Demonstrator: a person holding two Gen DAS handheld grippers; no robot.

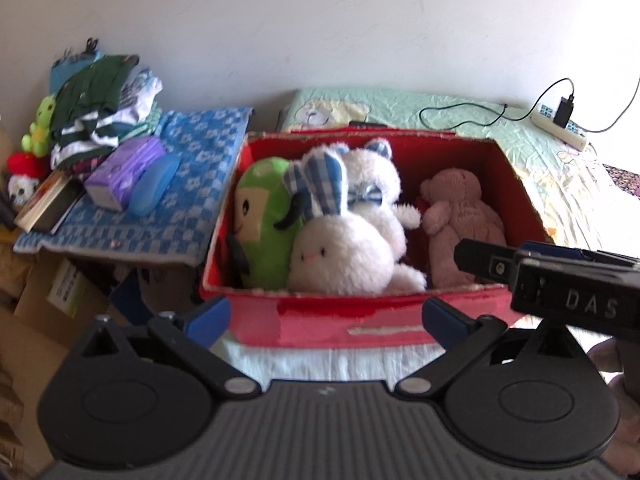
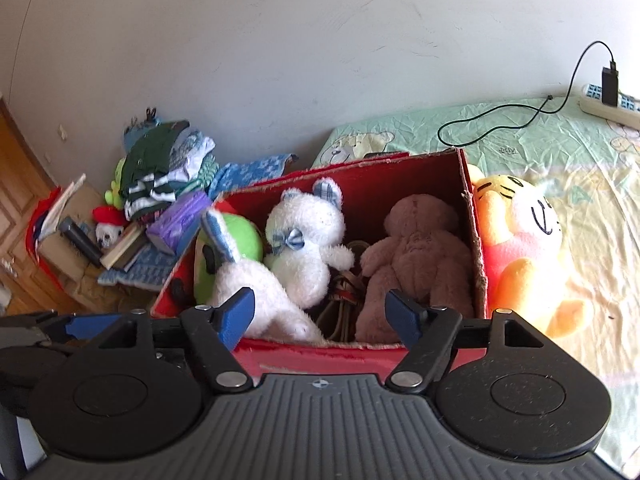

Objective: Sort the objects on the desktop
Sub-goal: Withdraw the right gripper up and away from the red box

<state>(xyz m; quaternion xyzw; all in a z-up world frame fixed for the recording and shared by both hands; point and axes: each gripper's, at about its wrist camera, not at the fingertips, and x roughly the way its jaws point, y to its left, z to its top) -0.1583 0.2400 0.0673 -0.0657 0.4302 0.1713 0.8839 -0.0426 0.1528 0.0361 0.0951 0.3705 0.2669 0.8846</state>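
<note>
A red cardboard box (image 1: 340,320) (image 2: 476,240) stands on the bed. It holds a green plush (image 1: 264,220) (image 2: 236,240), a white rabbit (image 1: 340,256) (image 2: 256,292), a white bear (image 1: 376,184) (image 2: 304,240) and a pink-brown bear (image 1: 460,220) (image 2: 416,264). An orange tiger plush (image 2: 524,256) lies on the bed right of the box. My left gripper (image 1: 326,312) is open and empty in front of the box. My right gripper (image 2: 320,312) is open and empty over the box's near edge; its body shows in the left wrist view (image 1: 560,284).
A blue patterned cloth (image 1: 180,184) left of the box carries a purple tissue pack (image 1: 124,172), a blue case (image 1: 156,186), folded clothes (image 1: 100,112) and books (image 1: 48,200). Small plush toys (image 1: 36,128) sit beside them. A power strip (image 1: 560,128) with cable lies on the bed sheet (image 2: 580,168).
</note>
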